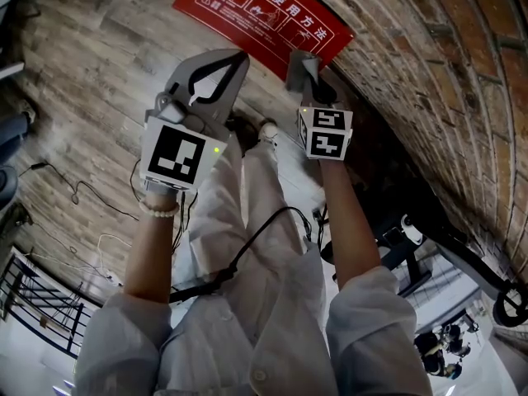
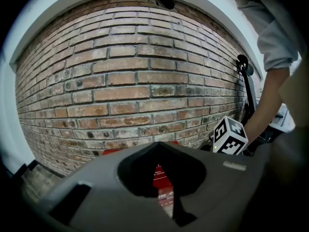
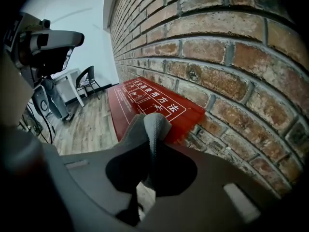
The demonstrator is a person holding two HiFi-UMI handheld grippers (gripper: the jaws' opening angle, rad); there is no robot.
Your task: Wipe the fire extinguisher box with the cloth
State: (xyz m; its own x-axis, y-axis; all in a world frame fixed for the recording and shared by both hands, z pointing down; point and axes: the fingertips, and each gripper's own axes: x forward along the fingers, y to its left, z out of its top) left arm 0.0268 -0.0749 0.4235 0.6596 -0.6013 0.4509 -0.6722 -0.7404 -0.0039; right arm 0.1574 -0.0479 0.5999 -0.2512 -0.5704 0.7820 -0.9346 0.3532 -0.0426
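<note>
Near cloth (image 3: 153, 129), red box (image 3: 126, 100) (white lettering)

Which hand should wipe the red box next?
The right one. The right gripper pinches the grey cloth in its jaws, close above the red fire extinguisher box. The left gripper has its jaws shut on nothing, so it would probably need the cloth first.

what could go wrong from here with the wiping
1. The right gripper pinches the cloth in a narrow fold with little showing past its tips, so the hard jaws might scrape the red box.
2. The box lies right beside the rough brick wall; the cloth could snag there.
</note>
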